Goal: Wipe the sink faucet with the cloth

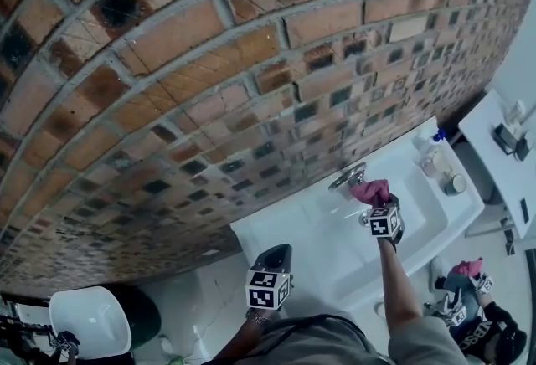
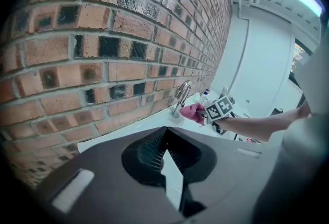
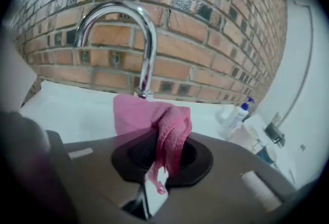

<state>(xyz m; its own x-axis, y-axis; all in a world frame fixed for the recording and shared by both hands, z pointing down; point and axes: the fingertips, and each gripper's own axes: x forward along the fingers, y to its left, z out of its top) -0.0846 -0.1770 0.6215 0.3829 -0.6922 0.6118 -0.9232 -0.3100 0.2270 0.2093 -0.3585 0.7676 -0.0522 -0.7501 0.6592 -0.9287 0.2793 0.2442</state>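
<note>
At the foot of the faucet (image 3: 136,28), a pink cloth (image 3: 154,120) is held bunched up. Its upper edge covers the lowest part of the curved chrome neck in the right gripper view. Whether cloth and metal actually touch cannot be made out. One fold of the cloth hangs down towards the camera between the jaws.

Right gripper (image 3: 153,174): jaws closed on the cloth, which fills the narrow gap between them. In the head view this gripper (image 1: 378,206) reaches forward over the sink (image 1: 335,246), with the cloth (image 1: 371,190) at its tip just beside the faucet (image 1: 347,177).

Left gripper (image 1: 272,259): held back at the near edge of the sink, well apart from the faucet. In its own view the left gripper (image 2: 172,176) has its jaws meeting at the tips, with a thin sliver of light behind them and nothing between them. That view looks along the sink (image 2: 149,130) to the faucet (image 2: 182,95) and the cloth (image 2: 194,112) beside it.

Surroundings: the white sink is set against a brick wall (image 1: 209,62), and the faucet rises at the wall side. A bottle with a blue top (image 3: 239,112) stands on the sink's right end, also seen in the head view (image 1: 435,141).
</note>
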